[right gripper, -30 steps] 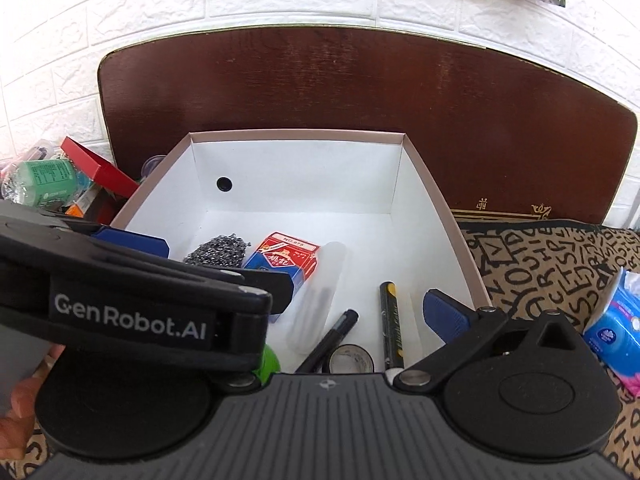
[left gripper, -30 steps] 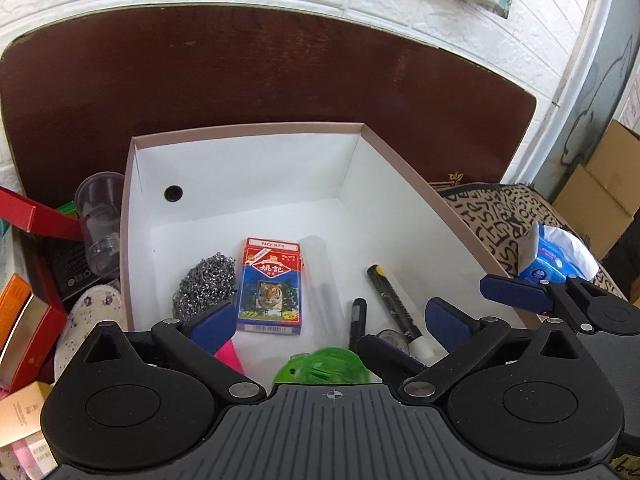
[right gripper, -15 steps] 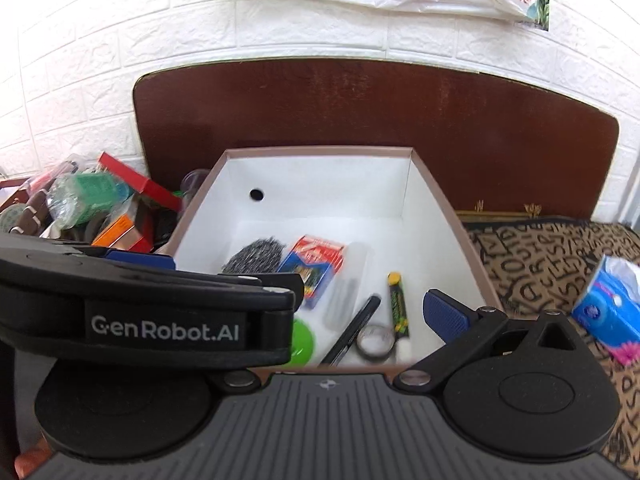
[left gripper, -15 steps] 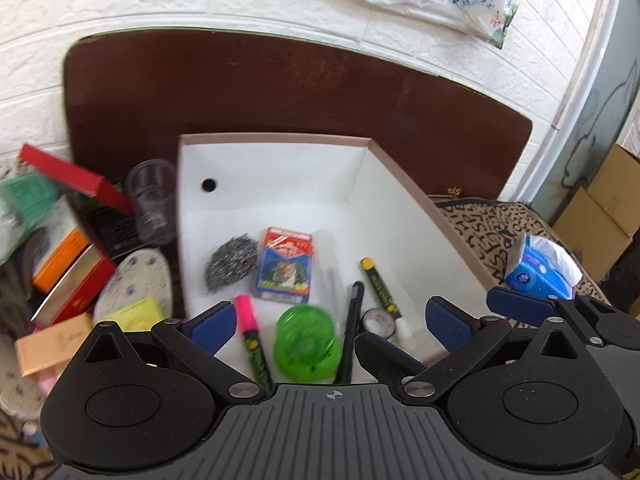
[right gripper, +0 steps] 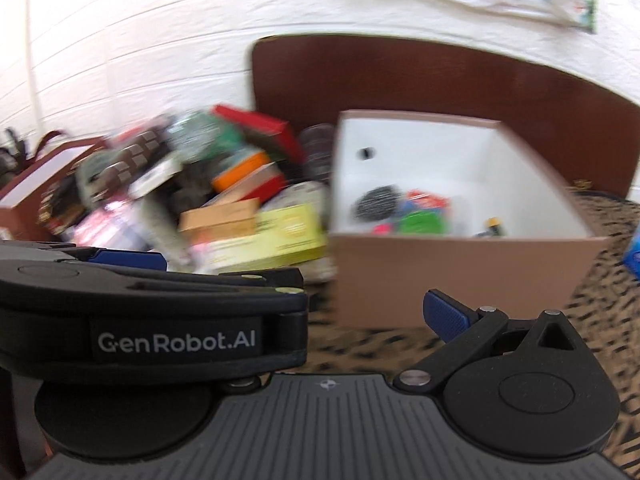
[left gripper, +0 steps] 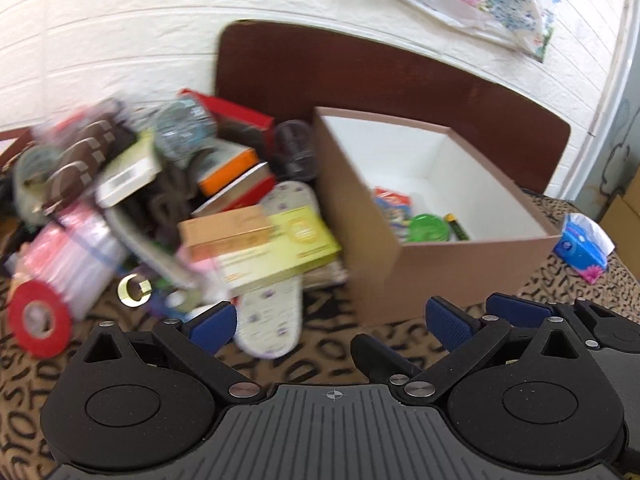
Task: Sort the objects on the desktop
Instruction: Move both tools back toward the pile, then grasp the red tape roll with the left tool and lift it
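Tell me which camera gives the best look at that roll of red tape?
The left wrist view. The red tape roll stands on edge at the near left of the clutter pile, slightly blurred but whole. The right wrist view does not show it: the left gripper's body fills that lower left corner.

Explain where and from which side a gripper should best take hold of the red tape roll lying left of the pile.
Probably from above: the red tape roll lies tilted at the pile's edge, so pinch across its rim wall, one finger inside the core hole, one outside.
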Motion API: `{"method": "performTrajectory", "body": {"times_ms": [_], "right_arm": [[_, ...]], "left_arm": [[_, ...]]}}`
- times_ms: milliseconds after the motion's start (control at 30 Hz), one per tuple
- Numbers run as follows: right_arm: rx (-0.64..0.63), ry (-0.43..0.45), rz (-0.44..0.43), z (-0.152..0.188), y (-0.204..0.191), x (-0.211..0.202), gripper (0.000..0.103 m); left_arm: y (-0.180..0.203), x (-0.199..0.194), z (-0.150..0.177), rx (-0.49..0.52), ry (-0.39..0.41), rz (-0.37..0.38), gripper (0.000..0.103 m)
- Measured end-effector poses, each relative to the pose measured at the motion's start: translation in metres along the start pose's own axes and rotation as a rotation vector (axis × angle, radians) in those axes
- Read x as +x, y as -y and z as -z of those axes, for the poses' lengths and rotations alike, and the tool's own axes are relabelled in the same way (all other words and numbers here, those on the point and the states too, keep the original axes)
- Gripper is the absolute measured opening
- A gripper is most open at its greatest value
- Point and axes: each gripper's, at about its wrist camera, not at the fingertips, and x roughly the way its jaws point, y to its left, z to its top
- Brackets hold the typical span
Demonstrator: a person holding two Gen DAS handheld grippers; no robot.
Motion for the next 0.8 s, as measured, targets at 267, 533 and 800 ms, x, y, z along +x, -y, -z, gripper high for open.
{"method": "performTrajectory", "body": {"times_ms": [267,533,800], "right_arm": [[-0.034,-0.051,-0.179,0.023,-0.081,0.028,0.103],[-0.085,-0.075,-0.238,0.026,-0.143,0.062,0.103],[-0.13,-0.063,-0.235,0.021,-0.175,0.096,0.098]], "left_arm": [[-0.088,-0.028,0.036,-0.083,0.007,-0.106,0.103],[-0.173,-0.042,0.048,-0.14,0.023,-0.235,0.103],[-0.236,-0.026,0.045,-0.203,-0.029,-0.317,0.082]]}}
